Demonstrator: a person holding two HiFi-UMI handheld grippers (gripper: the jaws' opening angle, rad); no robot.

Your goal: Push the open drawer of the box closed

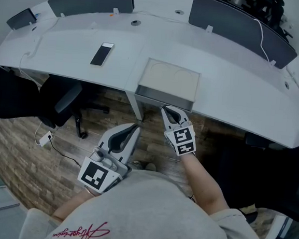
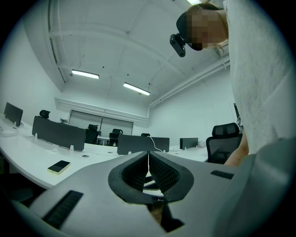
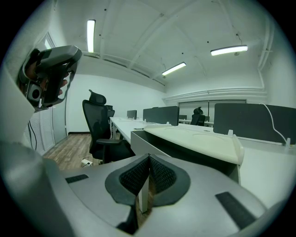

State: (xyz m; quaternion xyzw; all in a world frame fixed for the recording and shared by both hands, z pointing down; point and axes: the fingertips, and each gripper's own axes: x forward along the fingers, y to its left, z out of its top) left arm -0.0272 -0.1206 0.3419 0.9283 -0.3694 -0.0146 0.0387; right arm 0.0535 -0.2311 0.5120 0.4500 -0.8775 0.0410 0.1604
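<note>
Drawer [image 1: 164, 100] looks light and rigid; nudge its mid-front, 12 o'clock from right gripper [image 1: 169, 112]. That one and left gripper [image 1: 134, 128]: jaws together, empty.

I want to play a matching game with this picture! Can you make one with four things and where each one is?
Things
1. phone
2. drawer
3. right hand-held gripper
4. office chair

Places
A. on the wooden floor, partly under the white desk
B. lying flat on the desk, left of the box
C. pulled out of the box at the desk's front edge
D. jaws shut, tip just in front of the drawer

Pairs: 1-B, 2-C, 3-D, 4-A
</note>
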